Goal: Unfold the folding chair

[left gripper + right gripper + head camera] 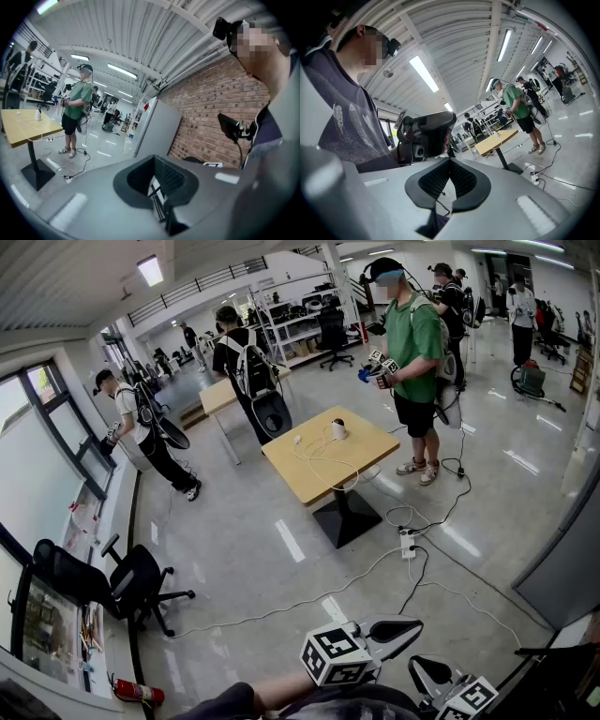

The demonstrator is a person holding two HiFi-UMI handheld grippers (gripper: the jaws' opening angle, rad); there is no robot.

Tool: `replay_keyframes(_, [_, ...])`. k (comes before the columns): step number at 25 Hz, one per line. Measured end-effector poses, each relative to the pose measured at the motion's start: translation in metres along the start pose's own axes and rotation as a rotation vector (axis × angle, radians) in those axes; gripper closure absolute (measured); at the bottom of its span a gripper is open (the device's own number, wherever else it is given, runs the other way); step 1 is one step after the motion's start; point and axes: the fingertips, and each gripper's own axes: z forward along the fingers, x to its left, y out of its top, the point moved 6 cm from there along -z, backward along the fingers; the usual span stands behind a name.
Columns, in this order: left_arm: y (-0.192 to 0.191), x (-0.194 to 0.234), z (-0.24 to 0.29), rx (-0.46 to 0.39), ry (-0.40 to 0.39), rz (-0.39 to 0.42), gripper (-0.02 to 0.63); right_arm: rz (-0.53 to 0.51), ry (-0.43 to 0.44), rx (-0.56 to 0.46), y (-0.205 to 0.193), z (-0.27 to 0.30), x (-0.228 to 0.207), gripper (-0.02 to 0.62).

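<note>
Holding a two-jaw tool in each hand, a person stands in an open workshop hall. The left gripper (408,626) and the right gripper (422,673) sit close side by side at the bottom edge of the head view. Each gripper view shows the ribbed pads (140,177) pressed together with nothing between them.

The only container-like item is a small white cup (338,429) on the square wooden table (300,474); what it holds cannot be made out. A white cable (323,460) loops across the tabletop beside it.

Two seats on casters show: a black office chair (136,582) by the window at lower left and a second office chair (333,334) near the shelving at the back. Two tables stand in the hall, with the far table (217,395) behind the first.

Three people stand nearest: a person in a green shirt (414,334) beyond the table, a person in black (246,367) with a backpack, and a person in white (131,413) near the windows. More figures are farther back.

One red fire extinguisher (136,692) lies at the lower left edge, and one white power strip (408,542) sits on the floor near the table's black base (345,518).

A black frame (553,652), cut off at the lower right corner, may be the folding chair but is too cropped to be sure. It lies just right of the right gripper, clear of both pairs of closed fingertips.
</note>
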Motion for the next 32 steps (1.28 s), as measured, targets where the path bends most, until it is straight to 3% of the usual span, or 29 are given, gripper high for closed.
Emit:
replay_keyframes(6, [0.007, 0.023, 0.014, -0.015, 0.072, 0.085, 0.604, 0.0, 0.065, 0.009, 0.01, 0.024, -0.025, 0.594])
replay_keyframes(15, [0.012, 0.048, 0.012, -0.05, -0.029, 0.066, 0.604, -0.038, -0.059, 0.031, 0.015, 0.037, -0.022, 0.594])
replay_keyframes(22, [0.026, 0.101, -0.011, -0.113, -0.065, -0.06, 0.604, -0.086, -0.114, 0.136, 0.024, 0.08, -0.021, 0.594])
replay_keyframes(32, [0.039, 0.182, -0.042, -0.163, -0.061, -0.125, 0.604, -0.127, -0.129, 0.227, 0.042, 0.158, -0.036, 0.594])
